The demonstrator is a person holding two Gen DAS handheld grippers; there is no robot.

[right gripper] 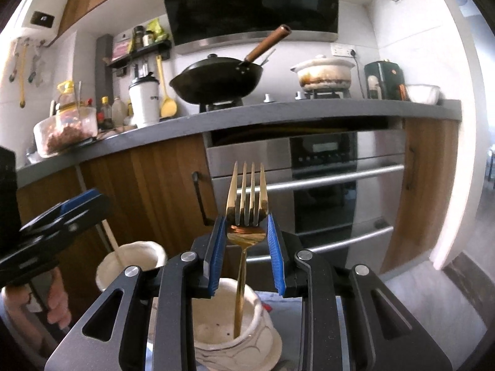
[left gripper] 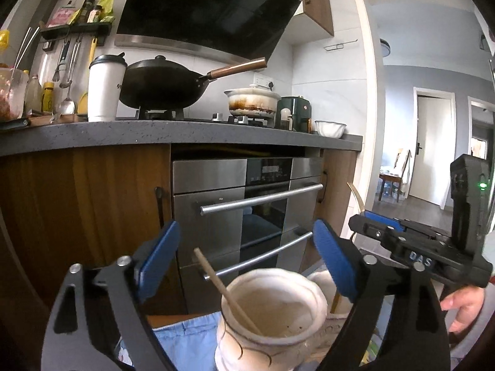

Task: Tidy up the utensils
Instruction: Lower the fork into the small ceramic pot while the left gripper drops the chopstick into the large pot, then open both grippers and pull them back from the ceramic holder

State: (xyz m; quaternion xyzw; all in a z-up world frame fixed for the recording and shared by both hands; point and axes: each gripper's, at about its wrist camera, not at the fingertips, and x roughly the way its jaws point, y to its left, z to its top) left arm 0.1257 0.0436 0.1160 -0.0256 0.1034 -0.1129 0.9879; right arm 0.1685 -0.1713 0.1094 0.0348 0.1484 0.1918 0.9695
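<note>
In the right wrist view a gold fork (right gripper: pixel 246 204) stands tines up, its handle tip down inside a cream ceramic pot (right gripper: pixel 247 337). My right gripper (right gripper: pixel 246 247) is shut on the fork's neck; both blue pads (right gripper: pixel 216 253) touch it. A second cream pot (right gripper: pixel 136 262) to the left holds a wooden chopstick (right gripper: pixel 112 241). In the left wrist view that pot (left gripper: pixel 275 312) with the chopstick (left gripper: pixel 225 290) sits under my open, empty left gripper (left gripper: pixel 247 259). The other pot (left gripper: pixel 324 284) shows behind, and the right gripper's body (left gripper: pixel 427 247) is at the right.
A blue cloth (left gripper: pixel 185 334) lies under the pots. Ahead are a steel oven (left gripper: pixel 247 204) with bar handles, wooden cabinets, and a grey countertop (left gripper: pixel 185 130) with a black wok (left gripper: pixel 161 86), white tumbler (left gripper: pixel 105 89) and clay pot (left gripper: pixel 252 102). A doorway opens at right.
</note>
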